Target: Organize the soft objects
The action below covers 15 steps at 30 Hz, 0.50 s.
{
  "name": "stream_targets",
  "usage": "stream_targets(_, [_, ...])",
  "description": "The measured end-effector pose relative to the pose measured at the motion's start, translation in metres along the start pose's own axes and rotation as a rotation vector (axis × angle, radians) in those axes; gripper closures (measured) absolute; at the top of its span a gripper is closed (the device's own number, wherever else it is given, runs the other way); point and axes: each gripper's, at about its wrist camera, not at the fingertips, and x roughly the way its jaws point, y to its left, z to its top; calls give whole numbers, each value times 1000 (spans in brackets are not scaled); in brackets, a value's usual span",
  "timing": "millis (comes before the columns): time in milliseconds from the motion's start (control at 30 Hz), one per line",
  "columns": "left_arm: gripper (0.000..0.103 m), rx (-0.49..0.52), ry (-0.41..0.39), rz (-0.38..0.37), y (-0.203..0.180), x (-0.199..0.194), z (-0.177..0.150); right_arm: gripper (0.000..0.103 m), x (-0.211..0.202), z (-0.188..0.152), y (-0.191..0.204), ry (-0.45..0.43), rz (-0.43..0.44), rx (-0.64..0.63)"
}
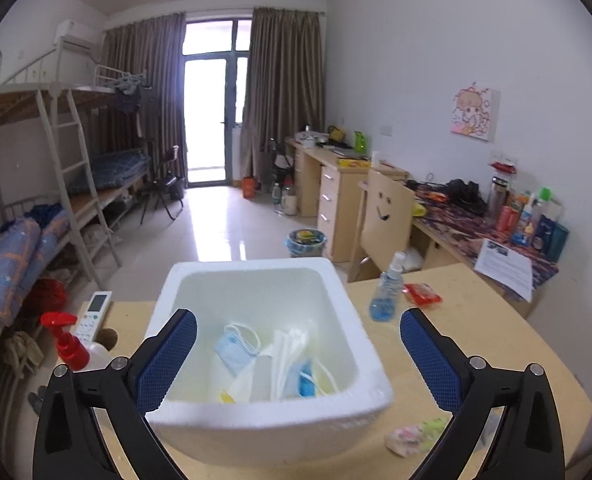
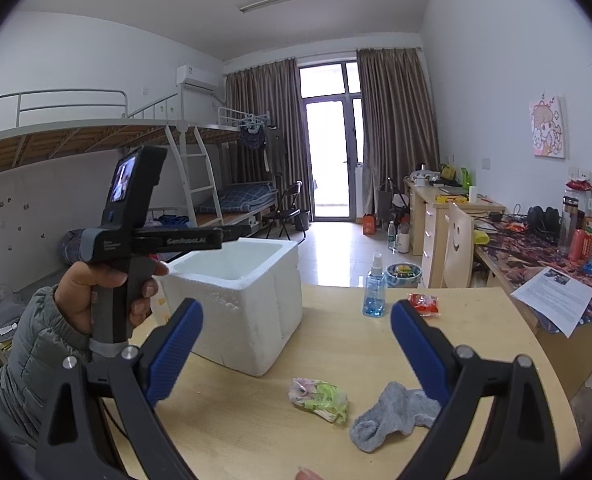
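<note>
A white foam box (image 1: 251,267) stands on the wooden table (image 1: 488,344). Inside it lie a blue face mask (image 1: 231,350), white masks (image 1: 285,354) and another blue piece (image 1: 306,380). My left gripper (image 1: 298,316) hangs open over the box's near half, nothing between its blue pads. In the right wrist view a hand (image 2: 79,300) holds that gripper's body (image 2: 135,216) left of the box (image 2: 255,312). My right gripper (image 2: 296,306) is open and empty, above a grey sock (image 2: 392,412) and a floral green-and-pink soft bundle (image 2: 320,398), also seen beside the box (image 1: 414,436).
A blue spray bottle (image 2: 374,292) and a red packet (image 2: 424,304) sit at the table's far side. A red-topped pump bottle (image 1: 69,340) and a remote (image 1: 93,316) lie left of the box. A cluttered desk (image 2: 536,248) and chair (image 2: 458,248) stand to the right.
</note>
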Motion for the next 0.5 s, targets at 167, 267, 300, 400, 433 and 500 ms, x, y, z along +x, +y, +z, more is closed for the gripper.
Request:
stream_targets(167, [1,-11,-32,-10,0,-26,-5,6,-6,-1,5,-9,3,-1])
stream_targets(267, [1,-15,-45,-3,-1,-40,-14,6,-10,-1,10,-16,10,-5])
stream_targets(300, [1,-14,-48,-5,-2,-43,-17,6,-12,-1,11,-20,13,-7])
stream_targets(400, [1,-12,-52,-22,-5,-53,-25,6,-16,-1,16,-25,18,-11])
stream_targets(433, [1,-10,-54,-30,-7,-56,-27,6,-17,-1,17,-26,20,-12])
stream_targets(500, [1,-13,-62,-45,-10,-64,-32,5,-20,-1,20,-29,24,-15])
